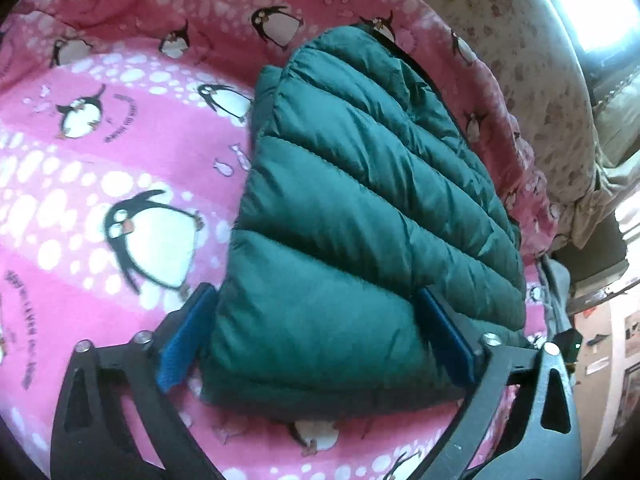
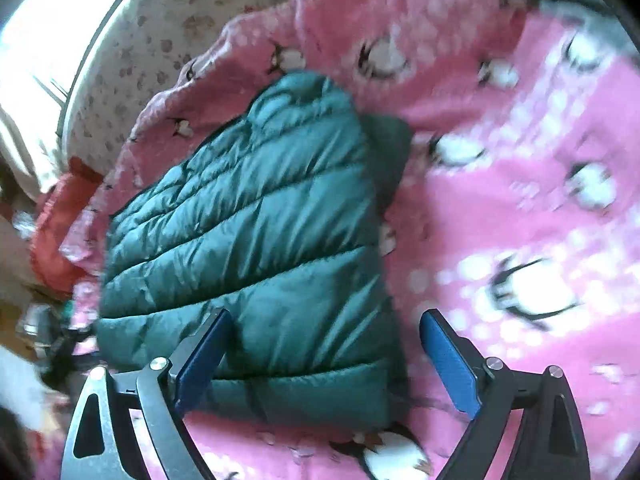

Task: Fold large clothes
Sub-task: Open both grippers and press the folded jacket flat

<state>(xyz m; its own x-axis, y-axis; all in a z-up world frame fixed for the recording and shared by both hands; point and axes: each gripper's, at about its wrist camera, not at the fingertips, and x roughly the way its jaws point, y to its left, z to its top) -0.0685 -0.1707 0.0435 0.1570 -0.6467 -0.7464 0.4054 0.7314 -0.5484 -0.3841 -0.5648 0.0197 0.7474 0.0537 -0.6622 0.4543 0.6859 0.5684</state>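
Note:
A dark green quilted puffer jacket (image 1: 352, 200) lies folded into a compact block on a pink penguin-print blanket (image 1: 100, 160). My left gripper (image 1: 316, 332) is open, its blue pads (image 1: 184, 340) standing on either side of the jacket's near corner without pinching it. In the right wrist view the same jacket (image 2: 256, 240) lies on the blanket (image 2: 520, 220). My right gripper (image 2: 326, 352) is open above the jacket's near right edge, with the left pad (image 2: 204, 360) over the jacket and the right pad over the blanket. That view is blurred.
A beige floral bedsheet (image 1: 520, 60) lies past the blanket's far edge. A red garment (image 2: 60, 220) sits bunched at the left edge of the blanket. Room furniture and a wall show at the right (image 1: 612, 340).

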